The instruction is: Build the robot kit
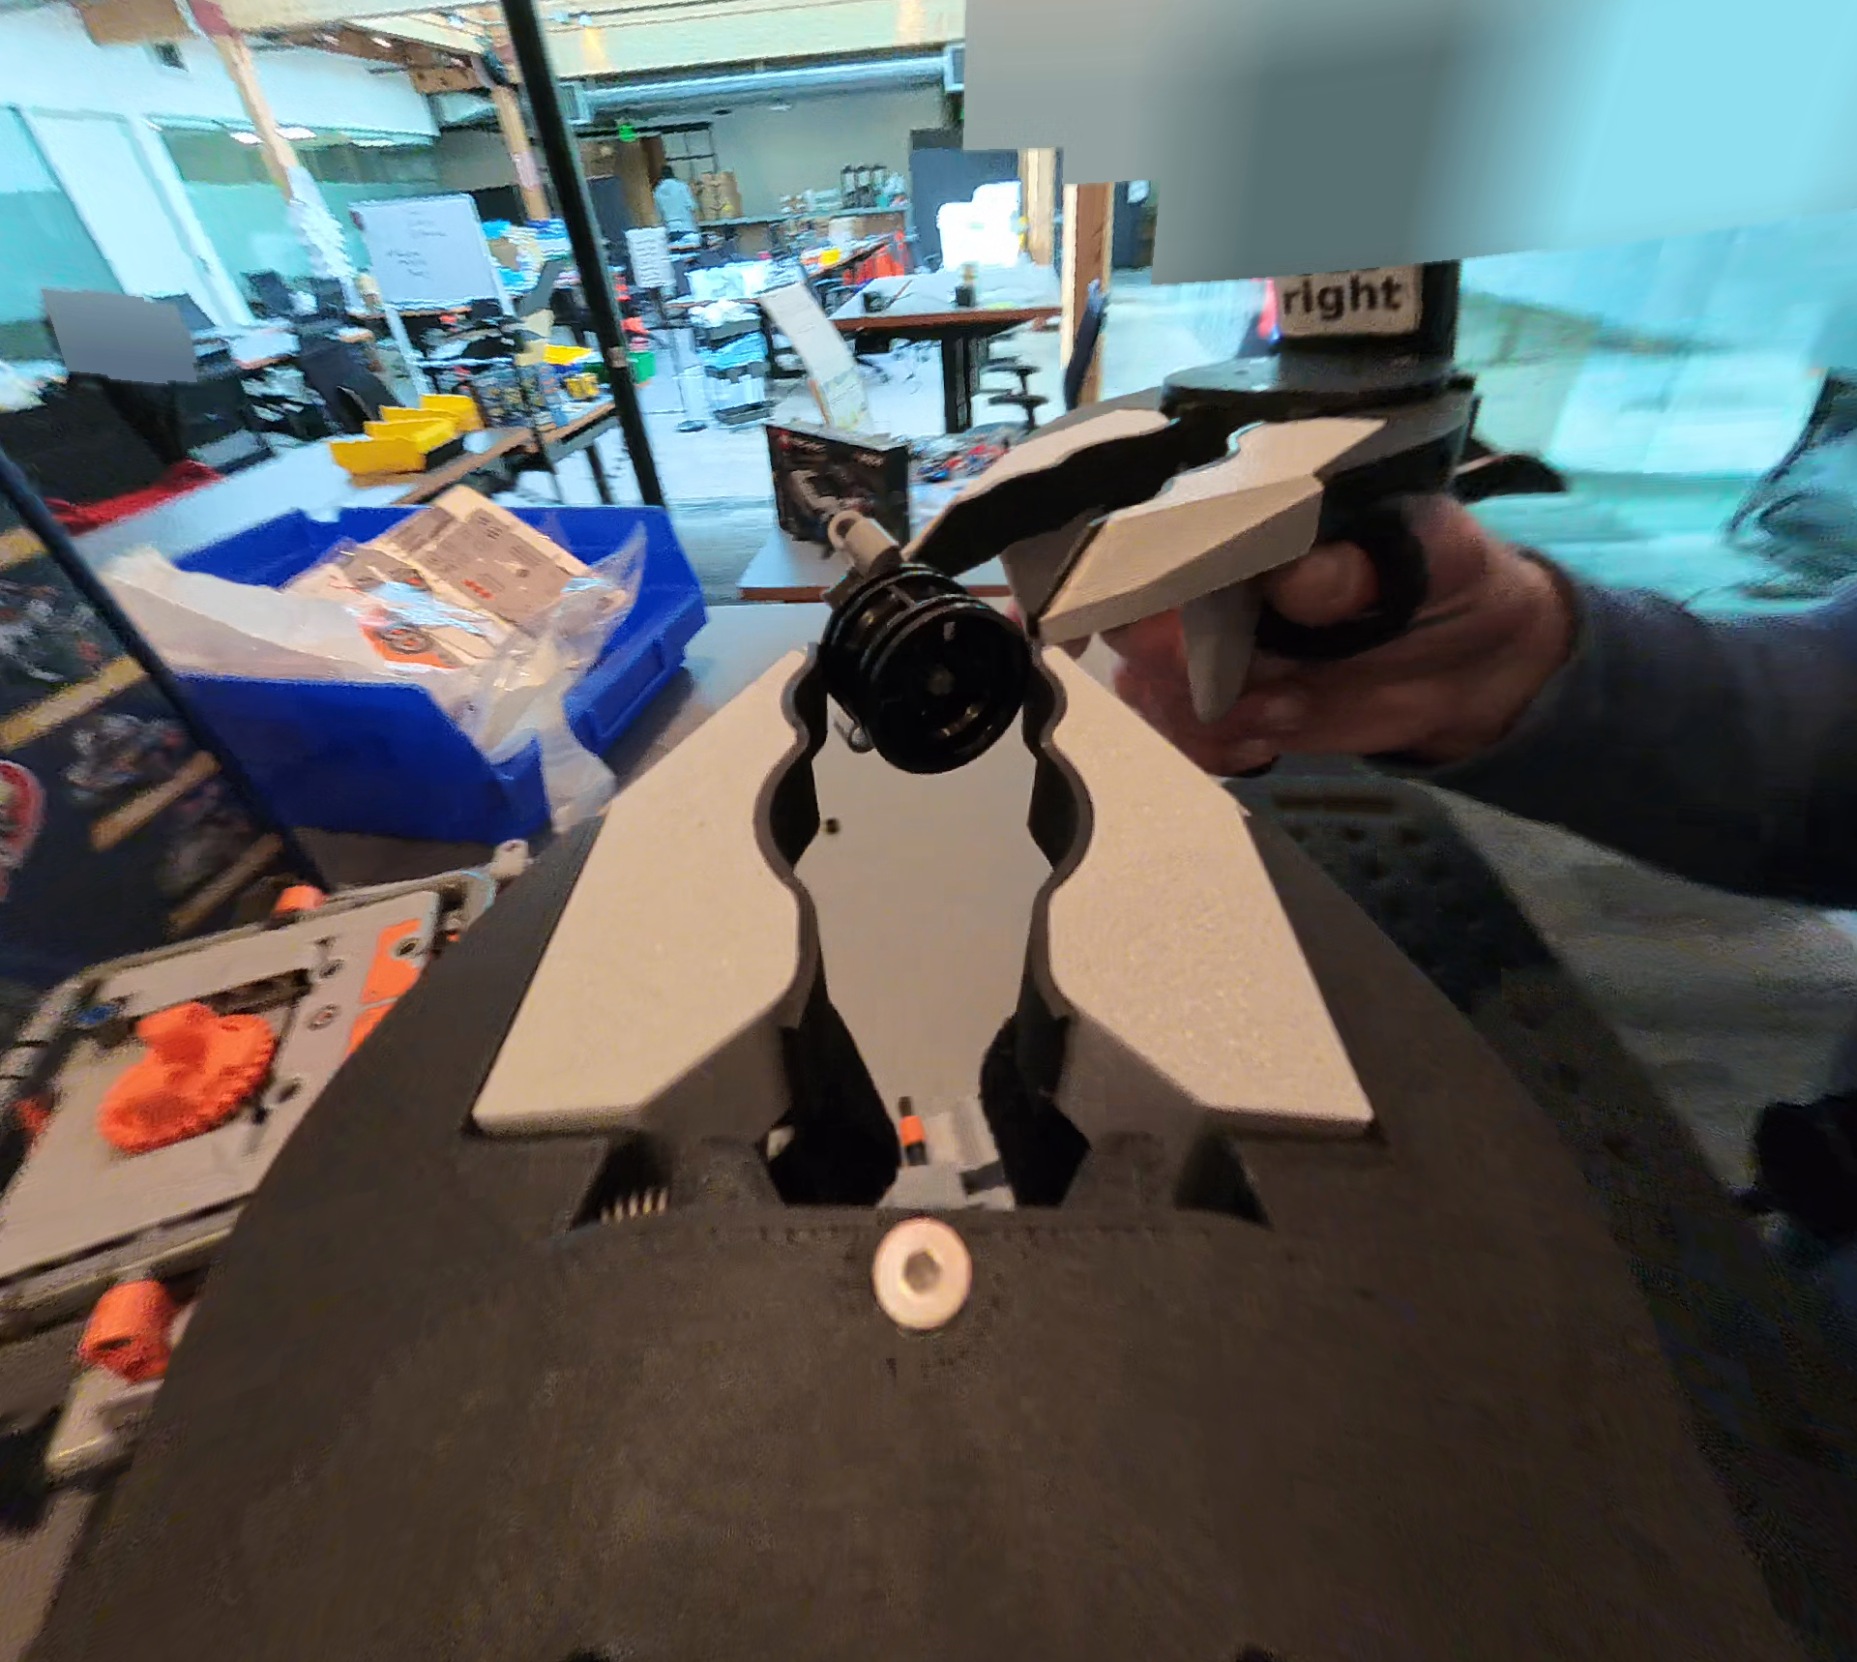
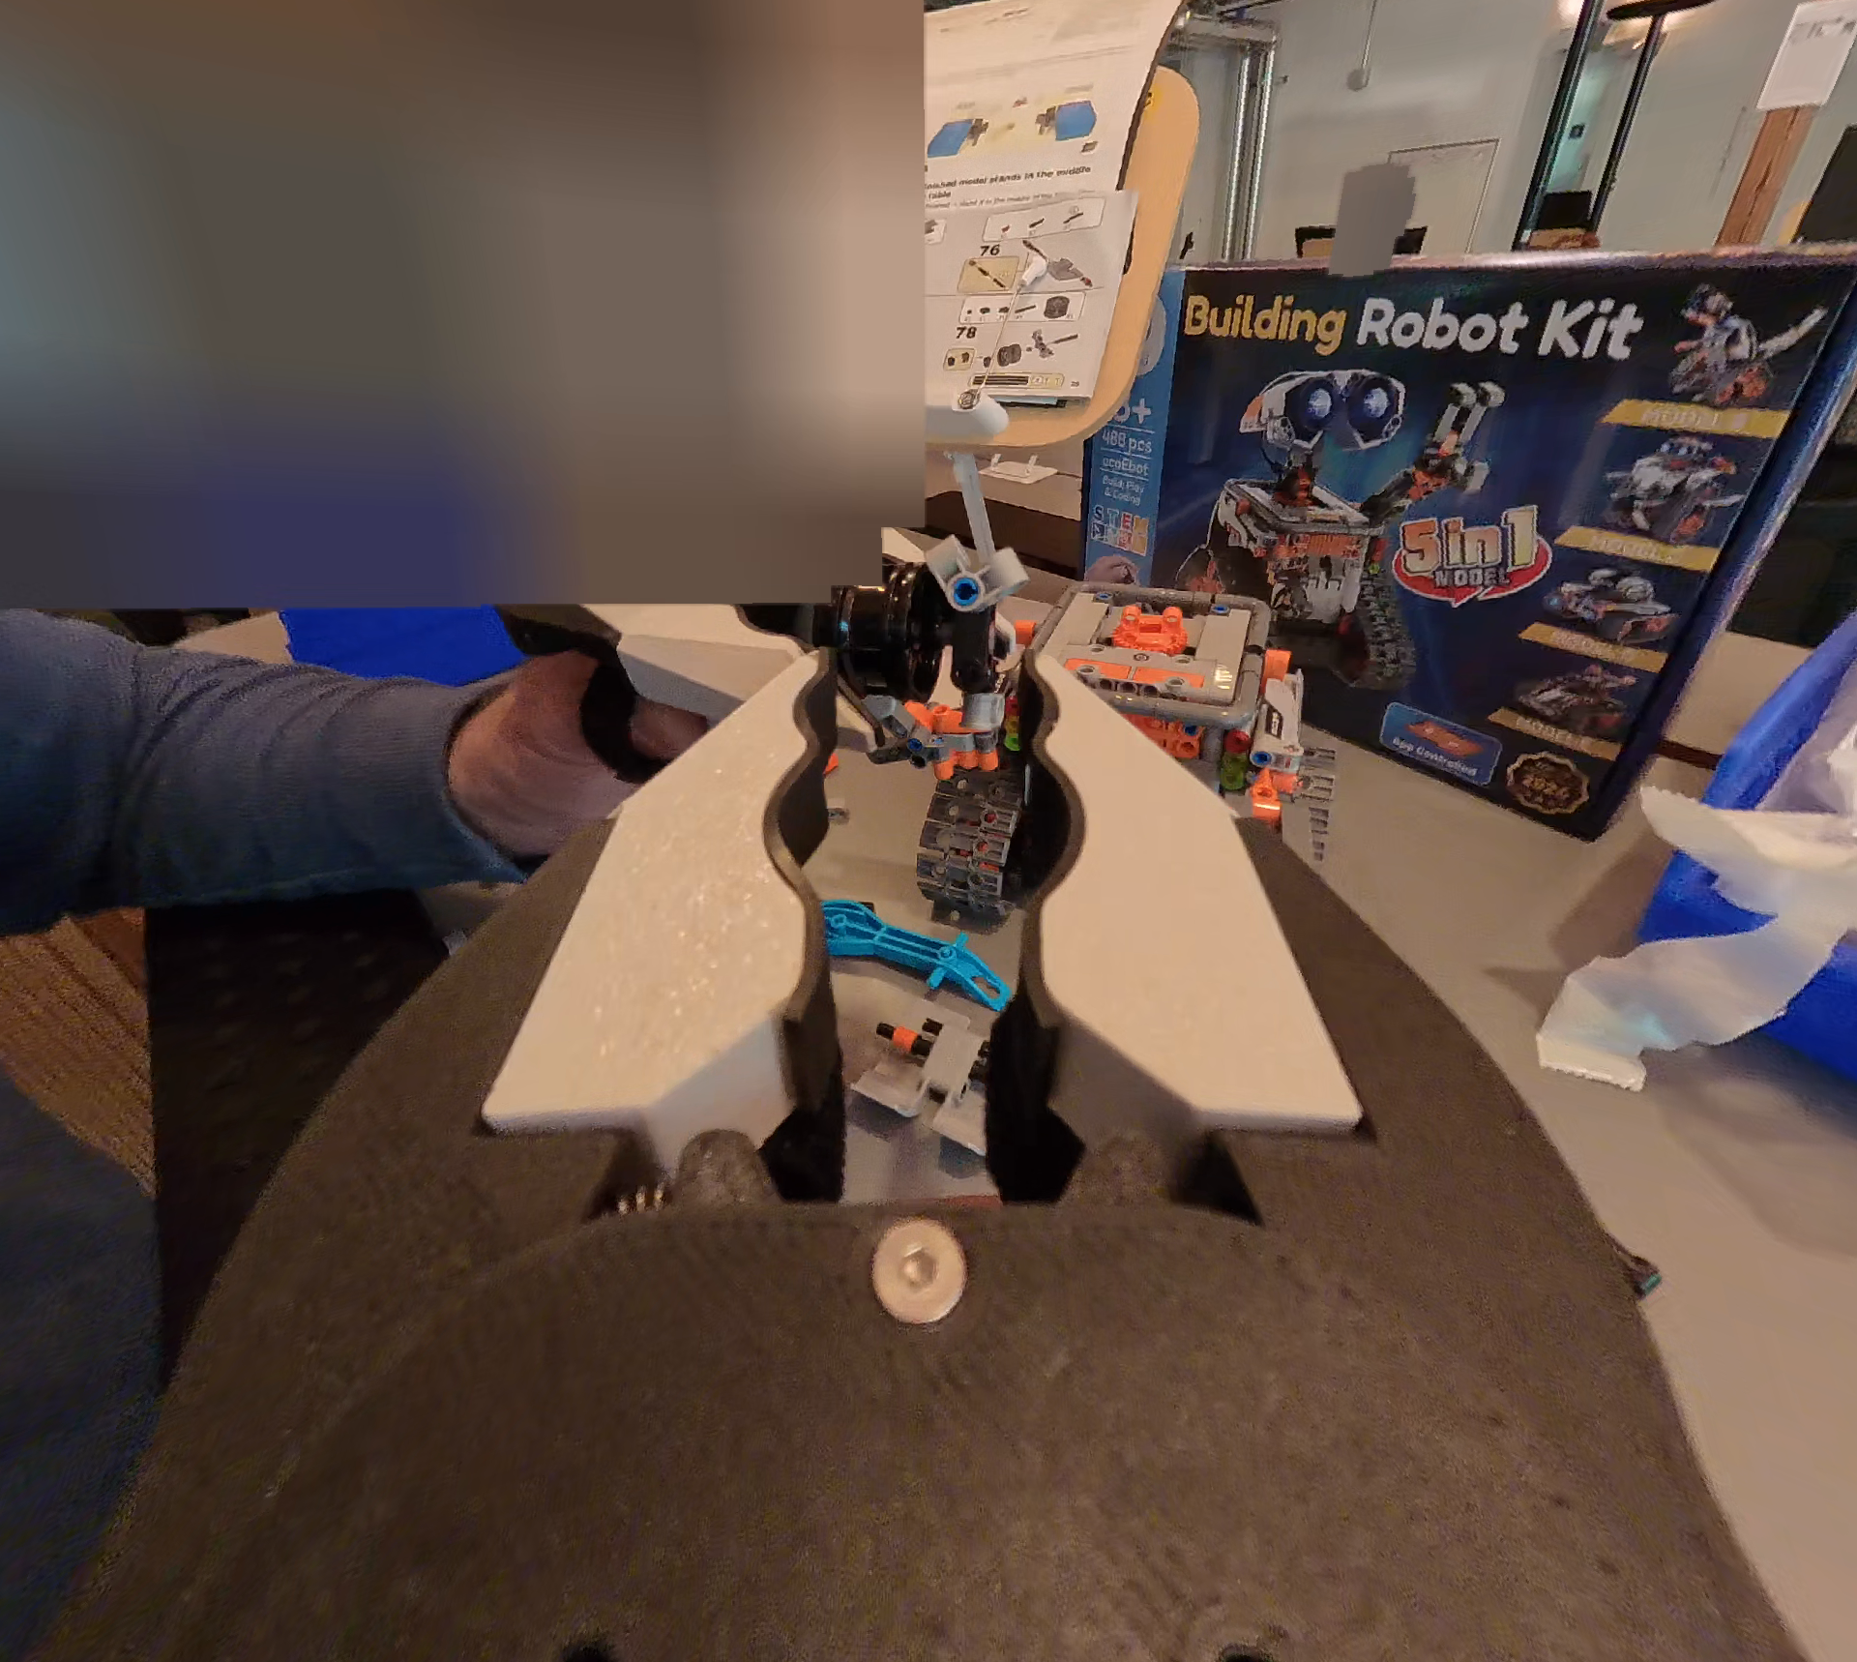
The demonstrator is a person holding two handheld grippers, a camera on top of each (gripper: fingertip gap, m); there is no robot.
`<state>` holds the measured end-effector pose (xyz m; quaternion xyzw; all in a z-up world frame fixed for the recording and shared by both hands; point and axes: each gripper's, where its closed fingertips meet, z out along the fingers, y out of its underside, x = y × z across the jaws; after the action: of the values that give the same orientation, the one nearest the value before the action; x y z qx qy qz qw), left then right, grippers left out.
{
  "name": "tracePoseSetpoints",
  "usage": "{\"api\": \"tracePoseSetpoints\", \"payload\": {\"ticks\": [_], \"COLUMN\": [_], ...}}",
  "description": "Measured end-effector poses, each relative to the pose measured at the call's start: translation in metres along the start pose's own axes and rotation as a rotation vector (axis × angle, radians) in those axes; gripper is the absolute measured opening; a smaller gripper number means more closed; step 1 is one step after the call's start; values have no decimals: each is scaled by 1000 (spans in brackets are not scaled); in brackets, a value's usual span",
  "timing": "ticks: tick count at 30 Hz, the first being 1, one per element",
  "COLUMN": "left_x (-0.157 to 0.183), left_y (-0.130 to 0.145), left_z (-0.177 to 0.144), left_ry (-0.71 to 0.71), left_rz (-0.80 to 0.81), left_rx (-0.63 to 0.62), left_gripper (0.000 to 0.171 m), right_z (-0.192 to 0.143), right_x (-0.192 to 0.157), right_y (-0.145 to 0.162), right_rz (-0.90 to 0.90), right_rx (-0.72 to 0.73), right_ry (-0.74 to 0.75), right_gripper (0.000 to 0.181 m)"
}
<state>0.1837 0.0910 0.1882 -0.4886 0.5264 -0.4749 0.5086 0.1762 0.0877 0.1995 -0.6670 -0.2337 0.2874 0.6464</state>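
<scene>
My left gripper (image 1: 924, 664) is shut on a black wheel (image 1: 930, 694), pinched between its fingertips and held above the table. A grey connector on a short axle (image 1: 862, 536) sticks out of the wheel's far side. My right gripper (image 1: 975, 594) comes in from the right with a hand on its handle, its tips right behind the wheel. In the right wrist view my right gripper (image 2: 930, 669) is open. The wheel (image 2: 884, 624), the grey connector with a blue pin (image 2: 965, 584) and small orange and grey parts (image 2: 945, 724) sit between its tips.
A blue bin of plastic bags (image 1: 402, 739) stands left, also seen at the right (image 2: 1769, 860). A part-built grey and orange model (image 2: 1156, 659), a black tracked piece (image 2: 970, 840), a blue tool (image 2: 904, 950), a kit box (image 2: 1457, 508) and an instruction booklet on a stand (image 2: 1025, 287) are on the table.
</scene>
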Motion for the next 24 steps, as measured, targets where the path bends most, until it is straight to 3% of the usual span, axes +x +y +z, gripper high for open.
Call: {"api": "tracePoseSetpoints", "payload": {"ticks": [2, 6, 8, 13, 16, 19, 21, 24], "left_x": [1, 4, 8, 7, 19, 24, 23, 40], "left_y": [3, 10, 11, 14, 6, -4, -5, -9], "left_z": [1, 5, 6, 7, 6, 0, -1, -4], "left_ry": [-32, -97, -104, -117, -2, 150, 210, 355], "left_rz": [92, 289, 323, 337, 264, 71, -53, -143], "left_rx": [-52, -139, -155, -182, -138, -64, -53, -12], "left_gripper": [36, 37, 37, 37, 45, 40, 51, 34], "right_z": [0, 7, 9, 8, 2, -6, -10, -14], "right_x": [6, -8, -7, -5, -8, -15, -19, -28], "right_y": [-1, 6, 8, 10, 5, -3, -6, -10], "right_rz": [31, 127, 110, 73, 144, 224, 251, 223], "right_rx": [29, -7, -5, -6, 60, 131, 168, 199], "right_ry": [25, -96, -94, -87, -161, -281, -333, -383], "right_gripper": [39, 52, 38, 36, 37, 37, 37, 37]}}
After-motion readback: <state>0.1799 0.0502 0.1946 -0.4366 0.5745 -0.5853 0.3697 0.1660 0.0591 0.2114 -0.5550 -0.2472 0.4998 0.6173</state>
